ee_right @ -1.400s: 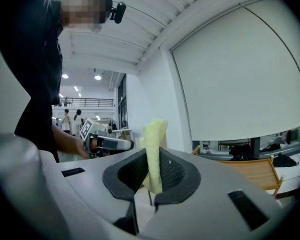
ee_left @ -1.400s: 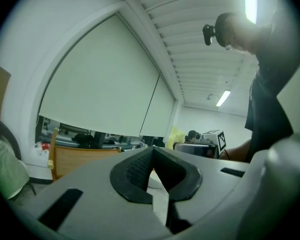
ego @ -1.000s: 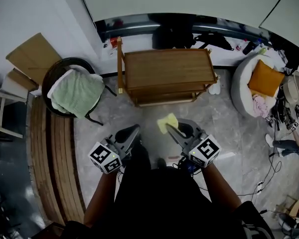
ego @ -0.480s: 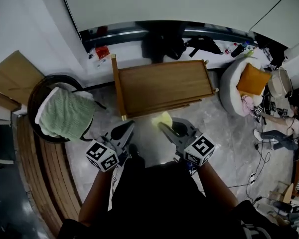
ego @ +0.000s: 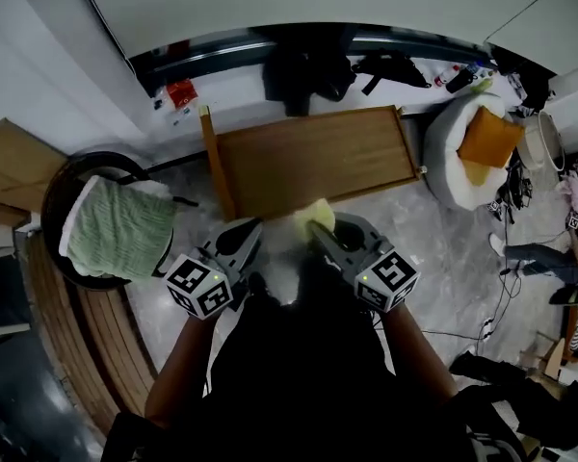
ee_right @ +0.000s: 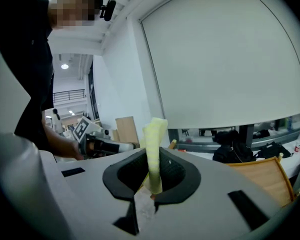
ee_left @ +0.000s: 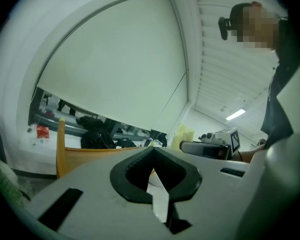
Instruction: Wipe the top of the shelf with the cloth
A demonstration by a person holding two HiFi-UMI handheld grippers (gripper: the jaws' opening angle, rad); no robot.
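Jaws clamp the cloth (ee_right: 154,144) on our right gripper (ego: 320,231), meet empty on our left gripper (ego: 249,229); we should press it flat onto the shelf (ego: 318,157).

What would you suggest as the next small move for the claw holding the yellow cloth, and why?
Probably ease the right claw forward and down so the yellow cloth lies flat on the shelf top. The claw is shut on the cloth, which sits only at the shelf's near edge, and the wood beyond it looks unwiped.
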